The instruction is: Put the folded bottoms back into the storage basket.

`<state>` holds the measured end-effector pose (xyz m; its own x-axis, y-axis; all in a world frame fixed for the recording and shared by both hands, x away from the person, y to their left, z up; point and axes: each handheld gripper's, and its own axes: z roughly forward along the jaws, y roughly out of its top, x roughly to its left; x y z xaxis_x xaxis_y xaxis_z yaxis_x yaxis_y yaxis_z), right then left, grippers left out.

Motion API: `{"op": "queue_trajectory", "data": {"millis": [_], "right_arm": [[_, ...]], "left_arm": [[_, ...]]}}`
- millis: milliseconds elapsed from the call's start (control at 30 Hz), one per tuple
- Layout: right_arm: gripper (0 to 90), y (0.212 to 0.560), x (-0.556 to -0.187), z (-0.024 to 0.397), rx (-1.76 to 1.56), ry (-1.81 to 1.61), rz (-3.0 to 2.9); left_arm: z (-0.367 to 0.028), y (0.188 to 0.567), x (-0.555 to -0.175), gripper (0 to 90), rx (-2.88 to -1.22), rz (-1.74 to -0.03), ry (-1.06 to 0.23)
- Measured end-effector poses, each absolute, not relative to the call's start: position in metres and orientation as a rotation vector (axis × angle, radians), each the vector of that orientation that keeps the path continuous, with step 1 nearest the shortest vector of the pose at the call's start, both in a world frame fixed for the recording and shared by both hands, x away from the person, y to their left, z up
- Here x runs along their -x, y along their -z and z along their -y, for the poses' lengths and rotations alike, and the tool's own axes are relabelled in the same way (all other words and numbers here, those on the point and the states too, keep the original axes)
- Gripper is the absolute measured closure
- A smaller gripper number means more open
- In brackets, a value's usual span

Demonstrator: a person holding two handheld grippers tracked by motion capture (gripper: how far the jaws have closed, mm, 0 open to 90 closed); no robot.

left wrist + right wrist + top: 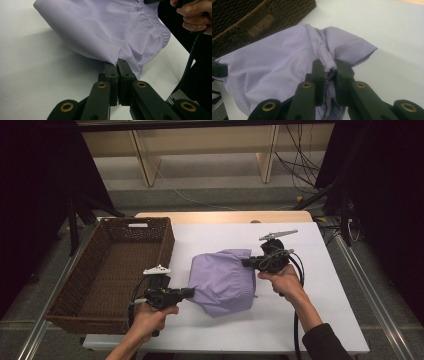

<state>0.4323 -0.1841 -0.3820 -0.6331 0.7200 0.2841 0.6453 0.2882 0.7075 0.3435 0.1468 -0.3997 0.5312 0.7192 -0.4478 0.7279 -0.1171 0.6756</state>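
Crumpled lilac cloth garment (223, 280) at centre of white counter (325, 285), stretched between 2 tongs. Left tongs (189, 292) clamp its 8 o'clock edge; right tongs (246, 262) clamp gathered hem at 2 o'clock. Dark brown wicker basket (75, 290) lies at 9 o'clock, nearer left hand (150, 316).
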Motion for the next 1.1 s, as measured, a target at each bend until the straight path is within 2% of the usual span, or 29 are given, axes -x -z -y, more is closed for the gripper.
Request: {"op": "queue_trajectory", "data": {"millis": [500,1100], "right_arm": [[80.9,0.349,-0.446,0.159,-1.258,-1.359,-2.421],[81.0,0.329,-0.457,0.127,-1.208,-1.405,-2.432]], "left_arm": [[-0.184,0.360,-0.352,87.9,-1.786,-1.160,-0.027],[-0.217,0.341,-0.355,87.9,-1.747,-1.156,-0.049]]}}
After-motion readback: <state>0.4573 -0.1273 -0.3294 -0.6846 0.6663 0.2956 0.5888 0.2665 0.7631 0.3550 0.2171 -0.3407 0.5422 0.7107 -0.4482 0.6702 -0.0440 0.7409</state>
